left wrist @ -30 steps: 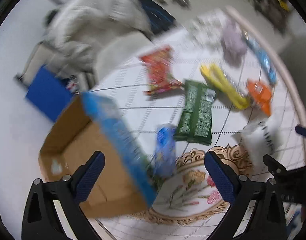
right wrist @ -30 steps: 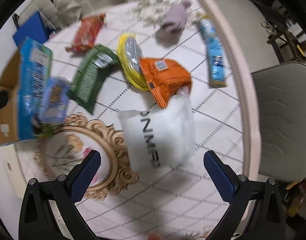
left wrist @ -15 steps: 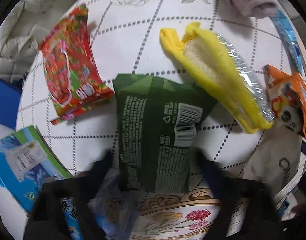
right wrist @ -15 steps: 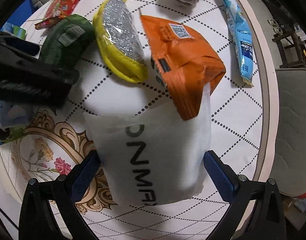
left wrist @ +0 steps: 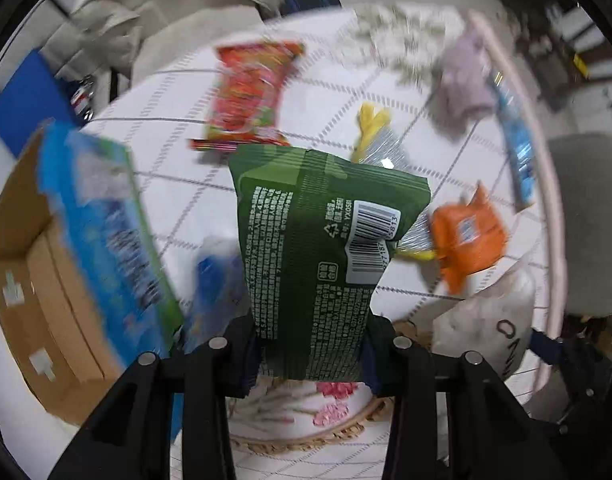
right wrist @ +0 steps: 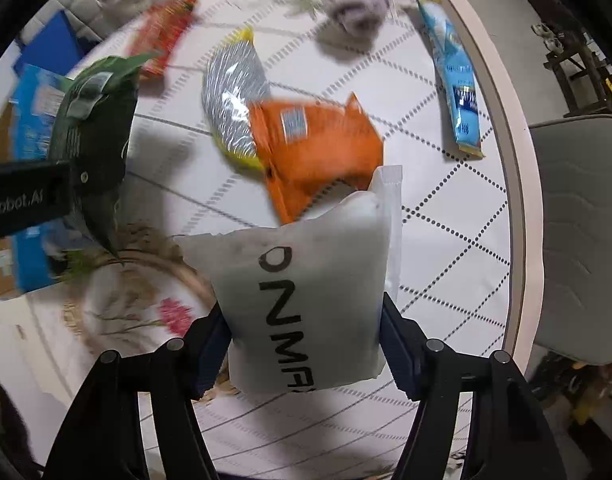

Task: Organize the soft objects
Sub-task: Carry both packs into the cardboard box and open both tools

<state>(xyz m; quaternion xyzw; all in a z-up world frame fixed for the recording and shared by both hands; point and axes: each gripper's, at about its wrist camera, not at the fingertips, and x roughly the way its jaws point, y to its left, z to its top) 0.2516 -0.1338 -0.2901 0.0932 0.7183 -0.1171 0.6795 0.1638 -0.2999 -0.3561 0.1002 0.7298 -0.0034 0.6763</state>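
Observation:
My left gripper (left wrist: 312, 354) is shut on a green snack packet (left wrist: 318, 248) and holds it lifted above the table; the packet also shows in the right wrist view (right wrist: 94, 128). My right gripper (right wrist: 304, 346) is shut on a white pouch with black letters (right wrist: 306, 276), lifted off the table; the pouch also shows in the left wrist view (left wrist: 486, 320). On the table lie a red packet (left wrist: 250, 96), a yellow and silver packet (right wrist: 234, 96), an orange packet (right wrist: 314, 148), a light blue packet (right wrist: 454, 84) and a lilac soft toy (right wrist: 358, 0).
An open cardboard box (left wrist: 38, 280) with a blue printed flap (left wrist: 102, 232) stands at the table's left edge. A small blue packet (left wrist: 214, 280) lies beside it. The round table's rim (right wrist: 518, 160) runs along the right, with a grey chair (right wrist: 578, 220) beyond it.
Both grippers came down around their packets and shut on them. The green packet and the white pouch are now lifted off the table. The left view has swung back towards the box.

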